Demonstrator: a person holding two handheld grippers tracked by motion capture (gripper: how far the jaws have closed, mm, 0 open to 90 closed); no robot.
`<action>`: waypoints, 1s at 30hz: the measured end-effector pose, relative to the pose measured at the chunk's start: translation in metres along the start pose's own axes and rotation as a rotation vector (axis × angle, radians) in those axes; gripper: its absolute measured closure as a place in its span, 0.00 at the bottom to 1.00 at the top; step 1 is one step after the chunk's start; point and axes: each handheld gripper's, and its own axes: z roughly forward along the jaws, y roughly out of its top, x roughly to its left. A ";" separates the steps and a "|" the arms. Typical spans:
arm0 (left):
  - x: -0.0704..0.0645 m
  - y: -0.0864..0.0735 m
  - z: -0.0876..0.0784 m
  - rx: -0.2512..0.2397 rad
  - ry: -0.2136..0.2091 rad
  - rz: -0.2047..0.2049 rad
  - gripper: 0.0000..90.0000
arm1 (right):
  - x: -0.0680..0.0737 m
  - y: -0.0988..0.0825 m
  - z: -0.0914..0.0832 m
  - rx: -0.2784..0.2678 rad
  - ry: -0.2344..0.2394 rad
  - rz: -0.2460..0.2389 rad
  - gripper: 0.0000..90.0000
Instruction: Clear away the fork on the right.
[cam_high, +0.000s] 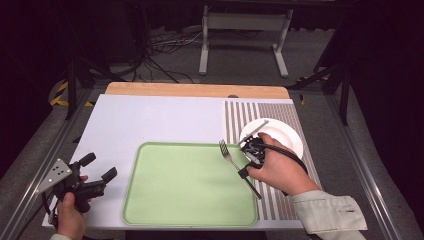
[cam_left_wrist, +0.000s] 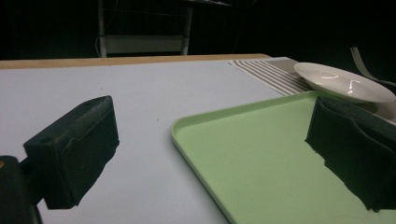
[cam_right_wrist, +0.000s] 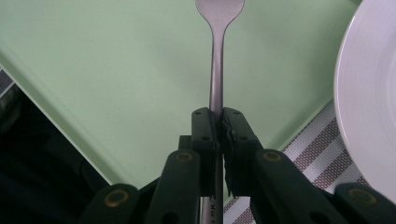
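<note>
I hold the left hand-held gripper (cam_high: 97, 167) at the tabletop's (cam_high: 150, 120) near left corner, jaws wide apart and empty. The green tray (cam_high: 185, 195) lies centre. My right hand-held gripper (cam_high: 246, 161) is clamped on the fork's (cam_high: 227, 152) handle, tines raised over the tray's right edge. The white plate (cam_high: 282, 135) sits on the striped mat (cam_high: 295, 112), right.

Fork (cam_right_wrist: 216, 70) brushed metal; tray (cam_high: 190, 185) matt plastic.
</note>
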 end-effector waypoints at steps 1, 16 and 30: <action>0.000 0.000 0.000 0.000 0.000 0.000 0.03 | 0.000 0.001 0.001 0.000 -0.003 0.005 0.94; 0.001 0.000 0.000 -0.002 0.000 -0.006 0.03 | -0.001 0.010 0.022 0.029 -0.044 0.178 0.94; 0.001 0.000 0.000 -0.003 -0.001 -0.006 0.03 | 0.002 0.016 0.042 0.081 -0.058 0.241 0.94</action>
